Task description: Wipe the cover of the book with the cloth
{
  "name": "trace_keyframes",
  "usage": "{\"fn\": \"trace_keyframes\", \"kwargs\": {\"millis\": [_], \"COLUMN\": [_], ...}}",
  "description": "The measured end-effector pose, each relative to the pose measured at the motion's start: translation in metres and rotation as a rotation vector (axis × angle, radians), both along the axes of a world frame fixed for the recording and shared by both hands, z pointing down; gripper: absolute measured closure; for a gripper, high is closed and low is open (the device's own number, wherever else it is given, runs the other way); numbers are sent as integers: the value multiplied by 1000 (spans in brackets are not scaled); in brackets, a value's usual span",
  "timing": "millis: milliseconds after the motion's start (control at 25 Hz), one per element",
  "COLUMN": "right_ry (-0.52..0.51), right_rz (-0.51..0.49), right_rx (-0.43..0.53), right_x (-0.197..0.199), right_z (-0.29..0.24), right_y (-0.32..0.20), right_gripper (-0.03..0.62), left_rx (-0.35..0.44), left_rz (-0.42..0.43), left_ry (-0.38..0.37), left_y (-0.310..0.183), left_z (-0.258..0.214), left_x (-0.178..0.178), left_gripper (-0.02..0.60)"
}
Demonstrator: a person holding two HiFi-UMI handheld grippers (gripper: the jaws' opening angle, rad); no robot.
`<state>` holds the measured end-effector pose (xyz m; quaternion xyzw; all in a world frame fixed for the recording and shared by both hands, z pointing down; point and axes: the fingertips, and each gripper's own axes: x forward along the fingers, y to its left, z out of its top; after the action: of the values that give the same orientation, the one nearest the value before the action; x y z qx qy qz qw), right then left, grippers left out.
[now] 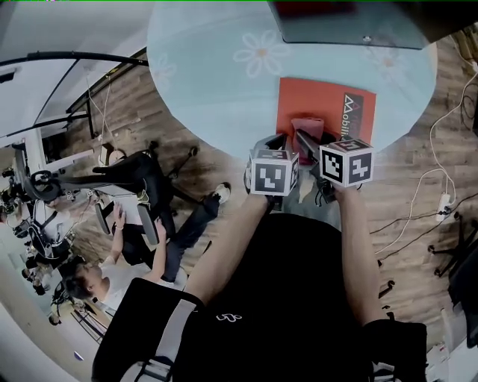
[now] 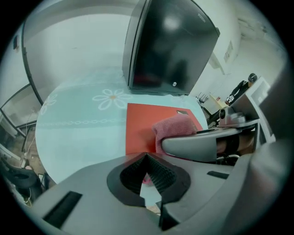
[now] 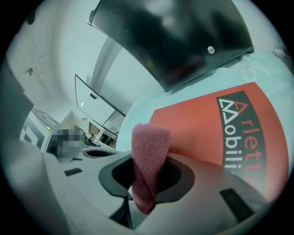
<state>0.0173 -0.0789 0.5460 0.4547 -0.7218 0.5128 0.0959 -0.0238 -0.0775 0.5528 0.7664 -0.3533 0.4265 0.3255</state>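
Observation:
A red book (image 1: 323, 110) lies flat near the front edge of the round table (image 1: 202, 89), its cover up with white print on a dark band. My right gripper (image 1: 308, 139) is shut on a pink cloth (image 1: 307, 124), which is held over the book's near edge. In the right gripper view the cloth (image 3: 149, 147) stands folded between the jaws, above the book (image 3: 206, 124). My left gripper (image 1: 274, 143) hovers just left of it, shut with nothing in it. In the left gripper view the book (image 2: 142, 124), the cloth (image 2: 175, 125) and the right gripper (image 2: 202, 144) lie ahead and to the right.
A dark tilted screen (image 1: 343, 22) stands at the table's far side behind the book. The tablecloth is pale blue with flower prints. On the floor to the left are seated people (image 1: 112, 246) and an office chair (image 1: 142, 179). Cables (image 1: 441, 201) run at the right.

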Motion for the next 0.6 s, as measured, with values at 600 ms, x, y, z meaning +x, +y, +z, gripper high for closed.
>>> {"fn": "trace_keyframes", "kwargs": {"millis": [600], "right_ry": [-12], "right_rz": [0], "right_rx": [-10], "right_x": [46], "right_z": [-2], "right_y": [24], "right_gripper": [494], "left_rx": [-57], "left_rz": [42], "left_ry": [48], "left_y": [35], "left_z": [6], "left_x": [63], "left_gripper": [568]}}
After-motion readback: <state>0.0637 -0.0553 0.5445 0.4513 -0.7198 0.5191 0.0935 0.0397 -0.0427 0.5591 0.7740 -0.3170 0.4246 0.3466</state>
